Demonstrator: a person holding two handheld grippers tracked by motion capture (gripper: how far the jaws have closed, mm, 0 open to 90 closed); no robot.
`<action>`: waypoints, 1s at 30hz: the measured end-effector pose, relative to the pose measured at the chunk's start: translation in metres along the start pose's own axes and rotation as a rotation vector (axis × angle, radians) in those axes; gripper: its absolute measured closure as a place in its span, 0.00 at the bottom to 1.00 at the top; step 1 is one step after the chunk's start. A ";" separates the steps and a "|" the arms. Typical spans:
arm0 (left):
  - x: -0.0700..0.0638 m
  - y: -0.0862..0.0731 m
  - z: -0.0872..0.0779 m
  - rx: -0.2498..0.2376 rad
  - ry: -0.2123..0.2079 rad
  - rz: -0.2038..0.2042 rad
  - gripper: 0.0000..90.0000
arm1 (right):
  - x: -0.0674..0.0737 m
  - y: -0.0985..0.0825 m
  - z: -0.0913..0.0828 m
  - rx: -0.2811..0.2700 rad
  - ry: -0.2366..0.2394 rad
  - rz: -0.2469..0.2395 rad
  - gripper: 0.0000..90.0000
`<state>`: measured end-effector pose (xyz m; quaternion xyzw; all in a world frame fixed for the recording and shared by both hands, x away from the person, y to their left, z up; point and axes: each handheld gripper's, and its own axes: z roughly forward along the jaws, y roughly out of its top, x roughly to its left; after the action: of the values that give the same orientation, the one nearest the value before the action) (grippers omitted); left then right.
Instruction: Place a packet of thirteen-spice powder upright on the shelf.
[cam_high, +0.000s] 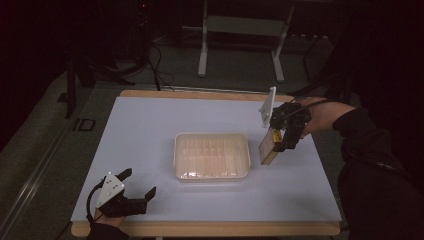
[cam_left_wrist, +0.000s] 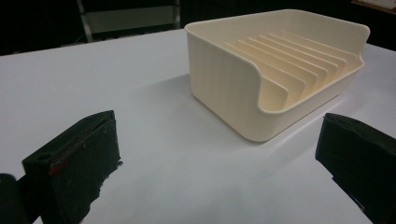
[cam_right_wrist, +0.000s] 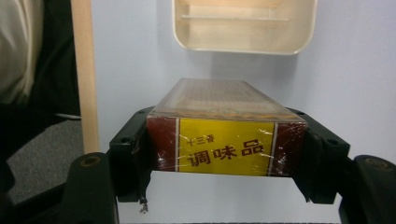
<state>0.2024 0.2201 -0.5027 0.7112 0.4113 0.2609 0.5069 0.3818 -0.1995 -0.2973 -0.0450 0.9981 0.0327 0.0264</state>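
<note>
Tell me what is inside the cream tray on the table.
The cream tray holds nothing loose: a row of upright divider ribs runs across its floor, and the slots between them that show are empty. Its near wall hides the floor just behind it.

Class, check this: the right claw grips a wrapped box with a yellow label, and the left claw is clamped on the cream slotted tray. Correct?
Not quite. The left claw is open and apart from the cream slotted tray, as the left gripper view shows. The right claw does grip the wrapped box with a yellow label.

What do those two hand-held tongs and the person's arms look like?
Both tongs are black with two blocky jaws. The left tongs carry a grey three-cornered plate with small dots; the right tongs carry one too, with a black cable trailing off. The person wears dark sleeves.
</note>
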 end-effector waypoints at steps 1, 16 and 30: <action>0.000 0.000 0.000 0.000 0.000 0.001 0.00 | 0.000 0.002 -0.001 -0.007 0.001 -0.005 0.35; -0.001 0.000 0.000 -0.001 -0.007 0.008 0.00 | 0.005 0.022 -0.010 -0.100 0.002 -0.050 0.35; -0.005 0.000 0.001 -0.013 -0.043 0.056 0.00 | 0.005 0.050 -0.005 -0.173 0.026 -0.096 0.36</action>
<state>0.2011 0.2153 -0.5027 0.7247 0.3783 0.2623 0.5127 0.3722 -0.1505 -0.2894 -0.0953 0.9885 0.1170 0.0111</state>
